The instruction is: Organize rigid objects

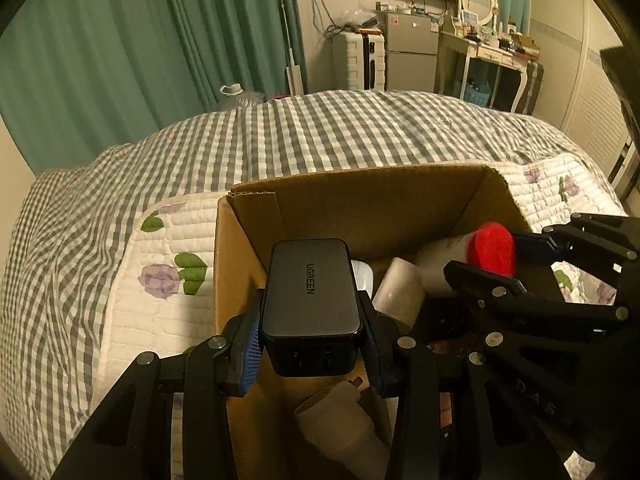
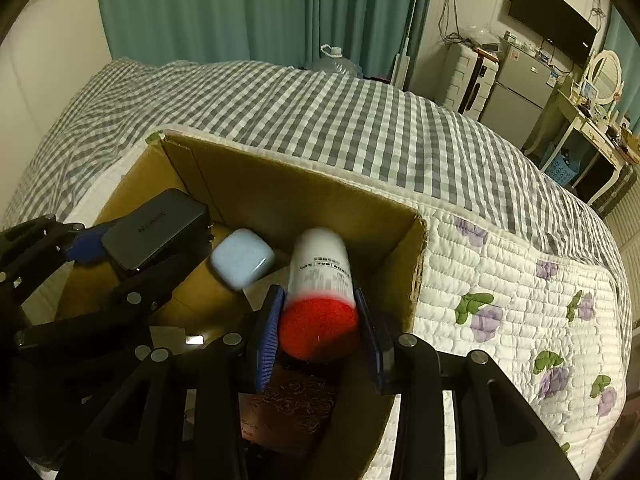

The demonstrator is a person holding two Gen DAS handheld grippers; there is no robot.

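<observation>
the left gripper (image 1: 310, 344) is clamped on a black ugreen charger (image 1: 310, 300), its blue pads pressed to both sides, holding it above the open cardboard box (image 1: 360, 200). just below and in front of its fingers lie a cardboard tube (image 1: 340, 420) and a white roll (image 1: 400, 292) inside the box. to its right, the right gripper (image 2: 318, 336) grips a white bottle with a red cap (image 2: 320, 280) at the cap end, the bottle angled down into the box. below that gripper sits a brown patterned box (image 2: 292, 408); ahead and to its left a pale blue earbud case (image 2: 242, 258) rests on the box floor. beyond the box the floral quilt (image 2: 500, 300) and checked bedspread (image 2: 320, 112) show no loose items, as far as visible. judging by this, the sorting is nearly finished: several things are boxed, and only the two held items are left to release.
</observation>
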